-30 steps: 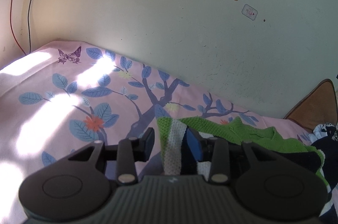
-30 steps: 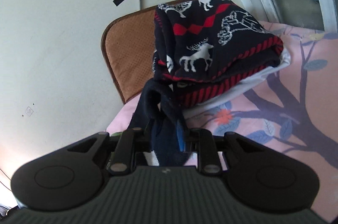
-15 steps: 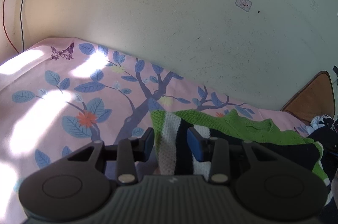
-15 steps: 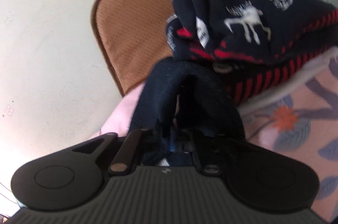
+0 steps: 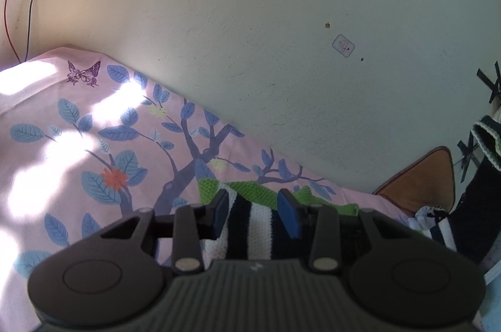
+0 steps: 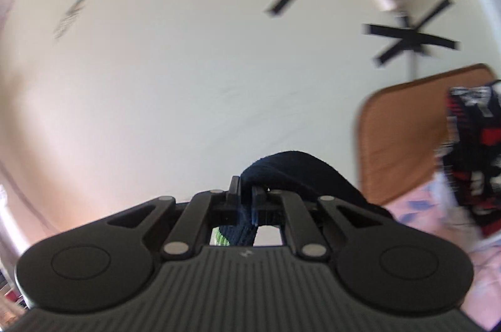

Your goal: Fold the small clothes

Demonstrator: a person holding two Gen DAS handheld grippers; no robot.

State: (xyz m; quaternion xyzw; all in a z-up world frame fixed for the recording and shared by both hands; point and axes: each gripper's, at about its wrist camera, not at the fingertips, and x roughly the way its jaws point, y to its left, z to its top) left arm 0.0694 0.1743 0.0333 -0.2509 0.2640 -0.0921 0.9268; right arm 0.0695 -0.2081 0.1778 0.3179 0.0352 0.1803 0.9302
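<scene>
A small knitted sweater [image 5: 250,222] in green, white and dark navy stripes lies on the pink floral bedsheet [image 5: 94,150]. My left gripper [image 5: 253,211] is open, its jaws on either side of the sweater's striped edge. My right gripper [image 6: 245,194] is shut on a dark navy part of the sweater [image 6: 291,172] and holds it up in the air in front of the wall. That lifted part also shows at the right edge of the left wrist view [image 5: 479,194].
A folded dark sweater with red and white patterns [image 6: 472,150] lies on the bed at the right, against a brown cushion [image 6: 400,137]. The wall [image 5: 250,34] runs close behind the bed. Black tape crosses [image 6: 410,40] and a power strip hang on the wall.
My right gripper has risen and swung left with the navy cloth, away from the patterned sweater. My left gripper has shifted slightly over the striped edge and stayed open.
</scene>
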